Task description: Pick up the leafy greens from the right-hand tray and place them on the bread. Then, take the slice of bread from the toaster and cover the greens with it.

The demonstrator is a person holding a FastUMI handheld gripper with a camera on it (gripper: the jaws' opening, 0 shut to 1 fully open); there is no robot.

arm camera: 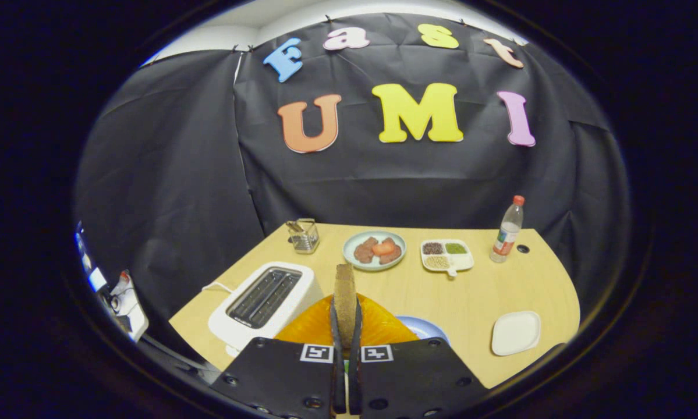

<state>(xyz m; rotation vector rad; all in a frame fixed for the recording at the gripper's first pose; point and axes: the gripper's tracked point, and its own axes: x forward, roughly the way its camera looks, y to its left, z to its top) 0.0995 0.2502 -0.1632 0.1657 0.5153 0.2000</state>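
Bread slice gripped on edge
The claw (345, 326) is closed on a brown, coarse bread slice (344, 297), held upright above the orange plate (378, 326), beside the white toaster (264, 302) on the tabletop (477, 291).

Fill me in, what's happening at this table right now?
A person's handheld gripper is shut on a brown slice of bread, held upright on edge between its fingers. Under it are an orange dish and a blue plate. The white two-slot toaster just beside the fingers has both slots empty, so the slice appears to have come out of it. Judging by that, covering the greens comes next. A white square tray sits bare nearby.
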